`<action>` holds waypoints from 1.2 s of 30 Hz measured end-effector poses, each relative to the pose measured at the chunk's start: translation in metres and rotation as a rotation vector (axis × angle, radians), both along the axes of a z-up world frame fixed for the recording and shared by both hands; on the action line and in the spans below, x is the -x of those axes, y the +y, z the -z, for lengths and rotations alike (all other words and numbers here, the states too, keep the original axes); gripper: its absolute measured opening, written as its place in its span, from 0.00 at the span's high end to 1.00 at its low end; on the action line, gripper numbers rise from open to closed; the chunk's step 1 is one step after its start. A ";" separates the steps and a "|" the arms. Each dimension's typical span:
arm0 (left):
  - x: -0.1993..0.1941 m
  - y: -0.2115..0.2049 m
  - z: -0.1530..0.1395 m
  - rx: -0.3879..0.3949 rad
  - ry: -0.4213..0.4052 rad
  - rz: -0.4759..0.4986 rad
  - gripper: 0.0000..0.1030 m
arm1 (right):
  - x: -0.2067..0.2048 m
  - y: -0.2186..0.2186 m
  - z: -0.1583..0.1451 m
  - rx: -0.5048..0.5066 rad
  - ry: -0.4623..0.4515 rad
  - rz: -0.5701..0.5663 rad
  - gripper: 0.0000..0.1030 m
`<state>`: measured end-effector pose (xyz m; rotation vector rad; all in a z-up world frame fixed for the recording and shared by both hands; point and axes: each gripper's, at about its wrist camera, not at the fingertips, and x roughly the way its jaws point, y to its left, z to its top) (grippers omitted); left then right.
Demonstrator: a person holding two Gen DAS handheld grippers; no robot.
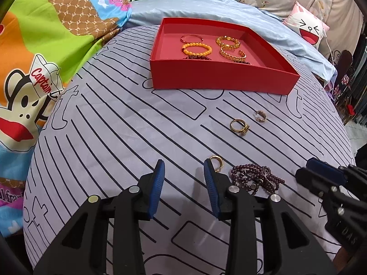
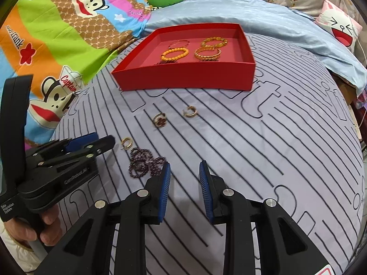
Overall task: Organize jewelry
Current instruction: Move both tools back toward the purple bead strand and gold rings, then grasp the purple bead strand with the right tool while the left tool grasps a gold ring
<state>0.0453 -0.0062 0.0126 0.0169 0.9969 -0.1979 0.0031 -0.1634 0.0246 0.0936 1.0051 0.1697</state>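
Both spread wide, empty: left gripper (image 1: 184, 166) beside small ring (image 1: 216, 160), right gripper (image 2: 185, 168) beside purple beads (image 2: 144, 163). Risk: snagging sheet (image 1: 114, 137), tangling strands, flicking ring away.

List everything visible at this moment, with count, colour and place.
Tray: 1, red, far on the striped sheet.
Bracelets in tray: orange beaded; thin red; two gold; dark ones partly hidden.
Rings on sheet: 3, gold.
Beaded strand: 1, dark purple, near the grippers.
Cartoon blanket: left.
Pillow: far right.
Left gripper: open.
Right gripper: open.
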 end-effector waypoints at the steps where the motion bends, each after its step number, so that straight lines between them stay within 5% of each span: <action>1: 0.000 0.000 0.000 -0.001 0.000 0.003 0.67 | 0.000 0.002 0.001 0.000 0.003 -0.007 0.74; 20: 0.001 0.006 0.002 -0.010 0.010 -0.009 0.67 | 0.002 0.027 0.019 -0.013 0.054 -0.085 0.74; 29: -0.004 -0.001 -0.001 -0.010 0.006 0.005 0.67 | -0.008 0.022 0.021 -0.028 0.043 -0.068 0.99; 36: -0.013 -0.010 -0.005 -0.003 -0.003 0.020 0.66 | -0.013 -0.006 0.009 -0.043 0.008 0.005 0.99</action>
